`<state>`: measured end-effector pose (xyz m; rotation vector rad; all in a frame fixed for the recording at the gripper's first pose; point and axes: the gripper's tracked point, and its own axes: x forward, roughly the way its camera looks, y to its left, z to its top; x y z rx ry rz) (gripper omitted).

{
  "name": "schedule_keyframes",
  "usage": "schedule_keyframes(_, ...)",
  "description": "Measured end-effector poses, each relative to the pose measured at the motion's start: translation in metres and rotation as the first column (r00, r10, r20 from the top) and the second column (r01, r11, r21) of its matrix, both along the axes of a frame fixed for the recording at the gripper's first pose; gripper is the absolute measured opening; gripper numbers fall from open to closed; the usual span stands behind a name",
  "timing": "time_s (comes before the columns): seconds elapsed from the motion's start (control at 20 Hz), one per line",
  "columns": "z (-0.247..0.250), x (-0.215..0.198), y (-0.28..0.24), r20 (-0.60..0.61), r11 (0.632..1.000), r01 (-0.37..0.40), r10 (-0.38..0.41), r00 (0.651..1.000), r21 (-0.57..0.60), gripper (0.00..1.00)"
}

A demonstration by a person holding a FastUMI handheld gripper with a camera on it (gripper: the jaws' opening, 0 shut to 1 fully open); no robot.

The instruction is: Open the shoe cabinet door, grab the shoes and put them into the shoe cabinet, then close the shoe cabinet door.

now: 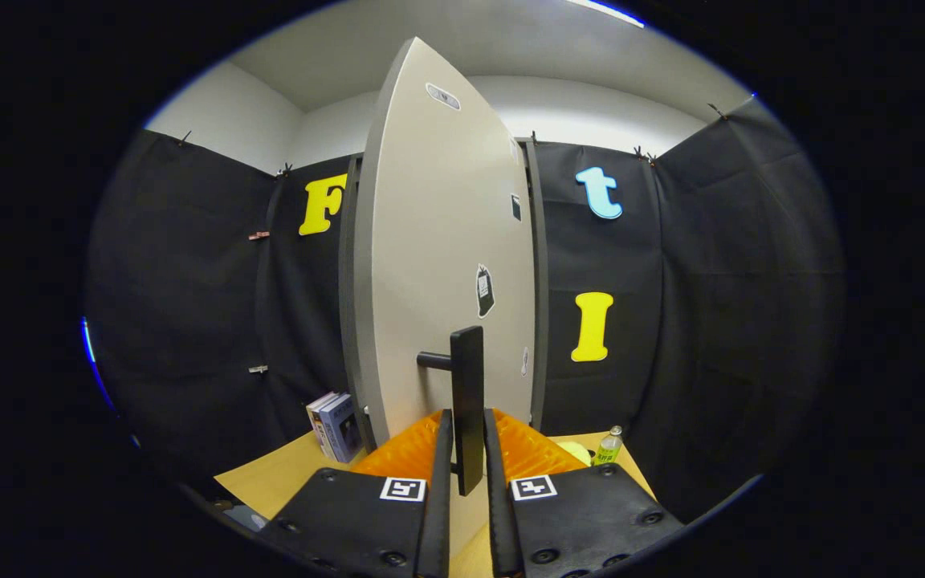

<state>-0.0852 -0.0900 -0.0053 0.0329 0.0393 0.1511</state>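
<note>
The shoe cabinet's pale grey door (438, 265) stands upright right in front of me, turned at an angle so its left edge faces me. The darker cabinet frame (539, 281) shows behind its right side. A black vertical bar handle (467, 385) sticks out from the door on a short stub. My gripper (466, 461) is shut on the lower part of this handle, with one finger pressed against each side of the bar. Several small stickers mark the door face.
Two books (335, 425) stand upright on the wooden tabletop (278, 478) left of the door. A small green bottle (609, 445) and a yellow round thing (575, 452) sit on the table to the right. Black cloth walls close in all around.
</note>
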Motion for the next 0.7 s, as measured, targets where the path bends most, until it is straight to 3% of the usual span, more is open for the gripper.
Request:
schedule_keyframes(0.4, 0.021, -0.039, -0.078, 0.081, 0.977, 0.206, -0.202, 0.976, -0.049, 0.20)
schedule_keyframes(0.7, 0.009, -0.048, -0.092, 0.054, 0.972, 0.233, -0.231, 0.972, -0.038, 0.20)
